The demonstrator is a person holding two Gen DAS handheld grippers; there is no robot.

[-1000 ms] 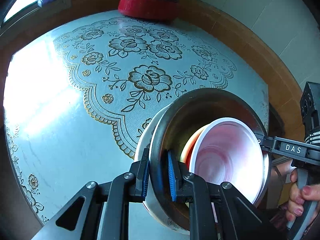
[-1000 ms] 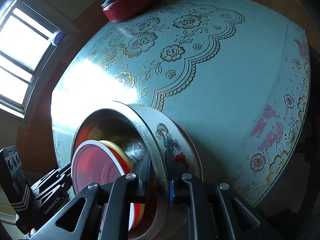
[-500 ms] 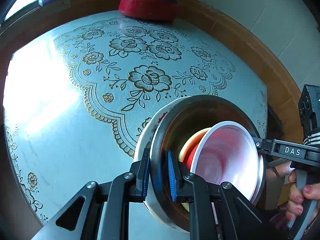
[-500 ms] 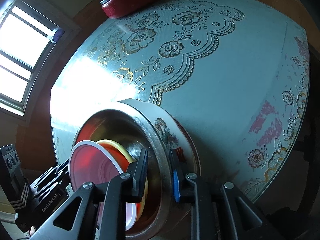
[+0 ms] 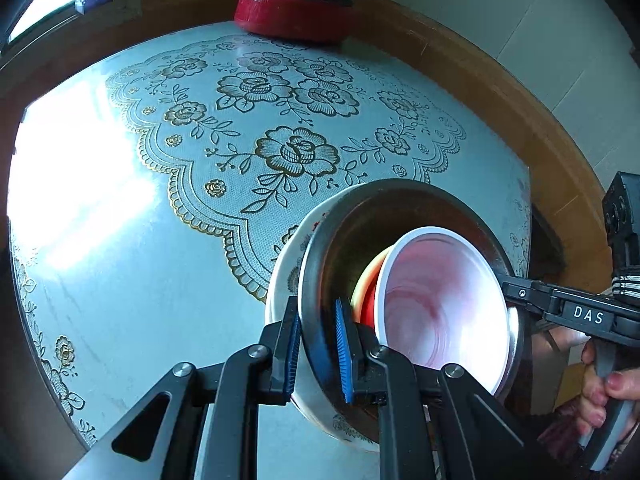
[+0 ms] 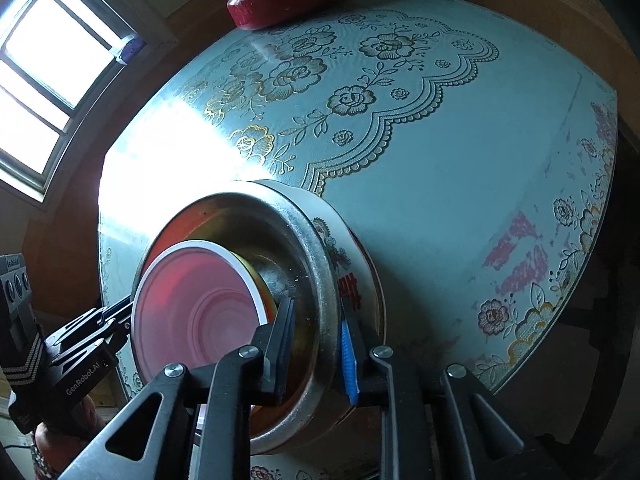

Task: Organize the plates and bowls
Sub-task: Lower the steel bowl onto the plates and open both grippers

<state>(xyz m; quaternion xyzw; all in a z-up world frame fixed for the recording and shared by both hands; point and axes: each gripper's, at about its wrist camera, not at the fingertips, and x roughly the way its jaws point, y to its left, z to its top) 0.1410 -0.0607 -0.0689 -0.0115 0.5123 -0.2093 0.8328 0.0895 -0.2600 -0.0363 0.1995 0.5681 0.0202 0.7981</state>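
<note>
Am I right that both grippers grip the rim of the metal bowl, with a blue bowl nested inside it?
Not quite: the nested bowl is red with a white rim, not blue, as the left wrist view shows. Both the left gripper and right gripper do straddle the metal bowl rim.

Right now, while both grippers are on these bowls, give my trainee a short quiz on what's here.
1. True or false: the red pot sits at the far edge of the table.
2. Which bowl lies innermost in the stack?
3. Fill in: the left gripper has its jaws shut on the rim of the ___ bowl.
Key: 1 true; 2 the pink bowl with the white rim; 3 the metal bowl.
</note>
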